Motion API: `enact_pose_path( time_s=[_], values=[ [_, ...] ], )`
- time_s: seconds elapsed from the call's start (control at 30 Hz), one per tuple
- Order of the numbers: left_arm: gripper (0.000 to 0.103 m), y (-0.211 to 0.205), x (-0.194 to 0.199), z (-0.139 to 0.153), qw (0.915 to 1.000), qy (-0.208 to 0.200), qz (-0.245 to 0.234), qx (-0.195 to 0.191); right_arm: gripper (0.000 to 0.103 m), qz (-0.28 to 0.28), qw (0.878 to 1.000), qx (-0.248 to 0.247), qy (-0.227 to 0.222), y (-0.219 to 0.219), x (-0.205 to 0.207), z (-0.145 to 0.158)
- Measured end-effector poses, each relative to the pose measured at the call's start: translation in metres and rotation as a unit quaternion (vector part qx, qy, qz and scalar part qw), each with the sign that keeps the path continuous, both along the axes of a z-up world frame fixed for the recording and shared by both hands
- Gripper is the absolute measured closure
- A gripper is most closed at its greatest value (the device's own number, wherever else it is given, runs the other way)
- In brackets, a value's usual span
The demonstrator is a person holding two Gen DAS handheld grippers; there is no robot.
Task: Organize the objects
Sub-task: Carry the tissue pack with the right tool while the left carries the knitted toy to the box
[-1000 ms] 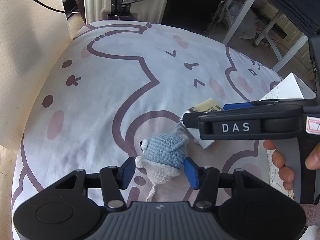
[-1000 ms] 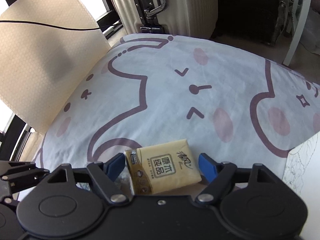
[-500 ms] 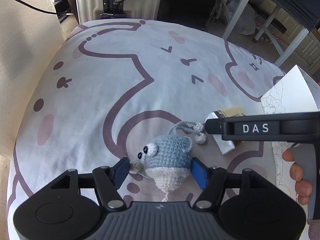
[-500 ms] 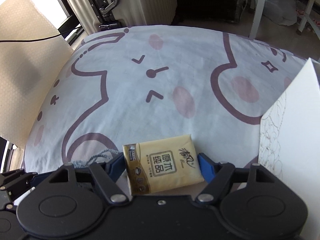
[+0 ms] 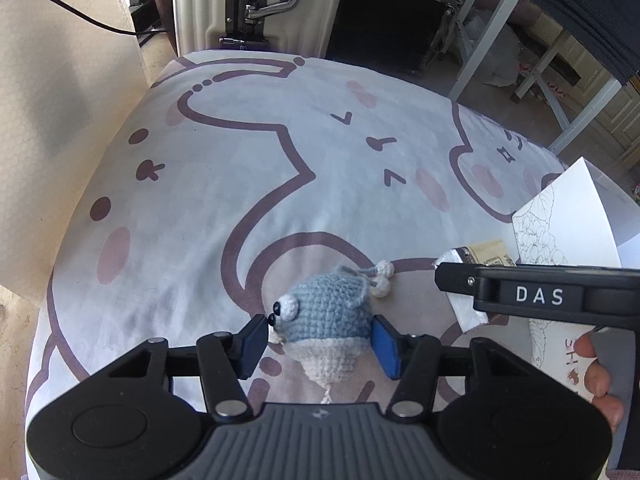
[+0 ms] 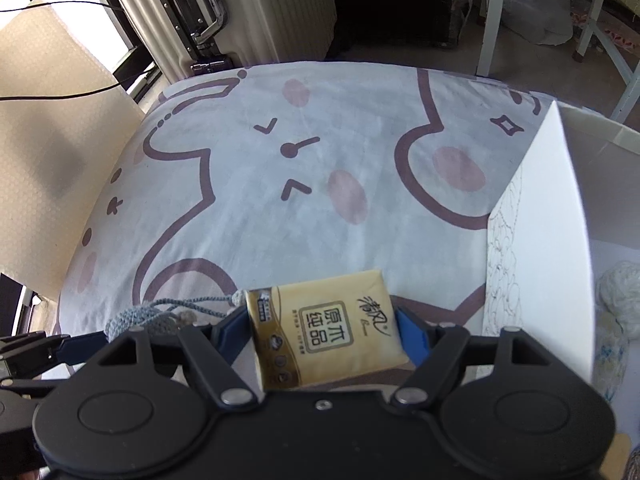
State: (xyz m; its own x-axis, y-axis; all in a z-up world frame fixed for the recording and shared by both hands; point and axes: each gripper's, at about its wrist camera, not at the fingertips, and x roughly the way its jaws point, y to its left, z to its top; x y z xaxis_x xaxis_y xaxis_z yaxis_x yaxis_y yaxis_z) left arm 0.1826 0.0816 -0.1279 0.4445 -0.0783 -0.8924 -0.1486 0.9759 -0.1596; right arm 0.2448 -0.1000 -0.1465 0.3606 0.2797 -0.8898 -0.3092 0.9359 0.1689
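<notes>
One crocheted toy (image 5: 326, 320), blue above and cream below with two black-and-white bead eyes, was held between the two blue pads of the left gripper (image 5: 320, 344). The pads were closed onto its sides, and the toy was carried above a cartoon-printed bedsheet (image 5: 240, 184). Two small cream pom-poms (image 5: 382, 278) were seen at the end of its grey-blue cord, at the toy's far right.

One tissue packet (image 6: 326, 334), tan with a square printed label, was clamped between the two blue pads of the right gripper (image 6: 324, 334), both pads pressed against its short sides. The packet was tilted slightly, its far edge raised over the sheet. In the left wrist view, only one corner of the same packet was visible past the right gripper's black body, which was marked with the letters DAS. A few fingers of the person's right hand (image 5: 600, 380) were seen wrapped around that gripper's handle.

One white box (image 6: 560, 208) with line drawings on its outer wall stood at the right edge of the bed, just beside the right gripper. Inside it, pale rounded items were glimpsed, but their number could not be told. One ribbed cream suitcase (image 6: 256, 12) with a metal handle stood beyond the bed's far edge, and one black cable (image 5: 72, 12) was draped across the beige panel to the left.
</notes>
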Motion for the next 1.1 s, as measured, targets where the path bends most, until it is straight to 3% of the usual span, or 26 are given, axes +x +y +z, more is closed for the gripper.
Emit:
enact_pose_path(
  time_s=[0.2, 0.57, 1.1],
  values=[
    [0.047, 0.009, -0.015, 0.033, 0.9993, -0.025, 0.018, -0.021, 0.026, 0.001, 1.0, 0.004, -0.022, -0.002, -0.016, 0.031],
    [0.047, 0.006, -0.046, 0.08, 0.9984, -0.056, 0.005, -0.002, 0.026, 0.003, 0.998, 0.002, -0.063, -0.015, -0.054, 0.078],
    [0.047, -0.008, -0.078, 0.098, 0.9974, -0.066, -0.005, 0.028, 0.025, -0.012, 0.994, -0.007, -0.106, -0.046, -0.102, 0.113]
  ],
)
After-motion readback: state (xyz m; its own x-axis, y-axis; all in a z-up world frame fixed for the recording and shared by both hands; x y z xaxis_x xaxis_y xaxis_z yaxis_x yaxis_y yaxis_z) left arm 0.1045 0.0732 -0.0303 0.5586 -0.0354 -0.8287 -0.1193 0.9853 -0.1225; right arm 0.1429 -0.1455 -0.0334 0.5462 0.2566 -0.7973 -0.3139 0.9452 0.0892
